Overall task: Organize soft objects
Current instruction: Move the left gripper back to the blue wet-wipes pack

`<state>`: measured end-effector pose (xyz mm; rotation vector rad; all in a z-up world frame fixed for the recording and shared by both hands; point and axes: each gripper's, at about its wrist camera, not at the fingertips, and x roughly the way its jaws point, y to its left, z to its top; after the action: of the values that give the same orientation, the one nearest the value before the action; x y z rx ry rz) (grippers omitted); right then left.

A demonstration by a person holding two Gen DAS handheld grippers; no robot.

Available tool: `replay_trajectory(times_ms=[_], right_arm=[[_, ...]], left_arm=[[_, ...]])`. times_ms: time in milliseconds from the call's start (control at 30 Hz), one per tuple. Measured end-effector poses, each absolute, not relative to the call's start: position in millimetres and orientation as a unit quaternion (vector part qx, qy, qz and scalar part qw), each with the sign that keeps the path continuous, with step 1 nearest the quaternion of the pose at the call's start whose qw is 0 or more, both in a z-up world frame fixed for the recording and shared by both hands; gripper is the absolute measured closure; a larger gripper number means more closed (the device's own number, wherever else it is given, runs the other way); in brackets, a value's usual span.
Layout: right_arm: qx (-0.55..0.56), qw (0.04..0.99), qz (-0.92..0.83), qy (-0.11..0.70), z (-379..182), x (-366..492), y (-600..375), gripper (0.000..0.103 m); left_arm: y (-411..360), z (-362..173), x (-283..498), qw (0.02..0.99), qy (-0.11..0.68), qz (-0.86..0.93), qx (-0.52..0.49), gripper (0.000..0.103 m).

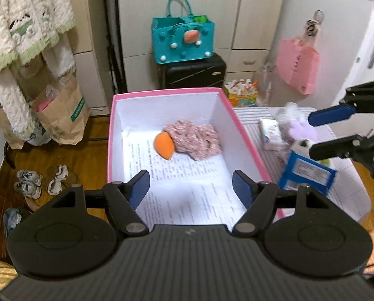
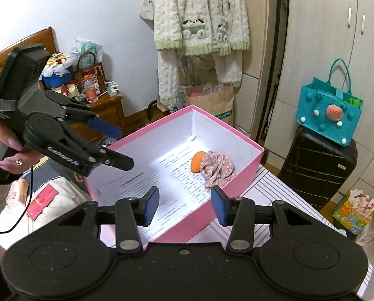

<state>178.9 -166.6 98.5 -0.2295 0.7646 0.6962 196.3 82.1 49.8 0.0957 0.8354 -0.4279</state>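
A pink box (image 1: 167, 91) (image 2: 187, 225) with white walls and printed paper on its floor stands on a striped table top. Inside, at the far end, an orange sponge (image 1: 164, 146) (image 2: 197, 165) lies against a crumpled pink floral cloth (image 1: 194, 138) (image 2: 217, 168). My left gripper (image 1: 190, 178) (image 2: 124, 148) hangs open over the box's near end, nothing between its fingers. My right gripper (image 2: 185, 193) (image 1: 312, 135) is open and empty too, above the box's edge. Beside the box lie a fluffy purple-and-white toy (image 1: 299, 128), a white packet (image 1: 269, 129) and a blue packet (image 1: 307, 175).
A teal felt bag (image 1: 184, 40) sits on a black suitcase (image 1: 194, 71) by the wardrobe. Paper bags (image 1: 61, 115) and shoes (image 1: 44, 180) are on the wooden floor to the left. A pink bag (image 1: 297, 65) hangs from the door. White robes (image 2: 199, 20) hang on the wall.
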Motion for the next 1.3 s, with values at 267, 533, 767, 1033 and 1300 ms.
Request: replay_trajectory(times_ms=[267,533,767,1033,1300], right_arm=[[-0.102,0.866,0.334,0.357,108,127,-191,0.050],[-0.096,0.872,0.319,0.358,106,83,-217,0.048],[-0.076,0.889,0.281,0.355,92,55,-250,0.048],[-0.055,0.902,0.246,0.351,64,37,-281,0.044],[-0.017,0.921,0.200,0.333,10,38,-303,0.040]], left_arm=[[68,57,146,0.873,0.420,-0.239,0.069,0.030],[47,67,95,0.870,0.401,-0.262,0.113,0.023],[14,62,72,0.864,0.377,-0.287,0.172,0.021],[-18,50,64,0.859,0.356,-0.333,0.155,0.021],[-38,28,72,0.877,0.301,-0.358,0.107,0.021]])
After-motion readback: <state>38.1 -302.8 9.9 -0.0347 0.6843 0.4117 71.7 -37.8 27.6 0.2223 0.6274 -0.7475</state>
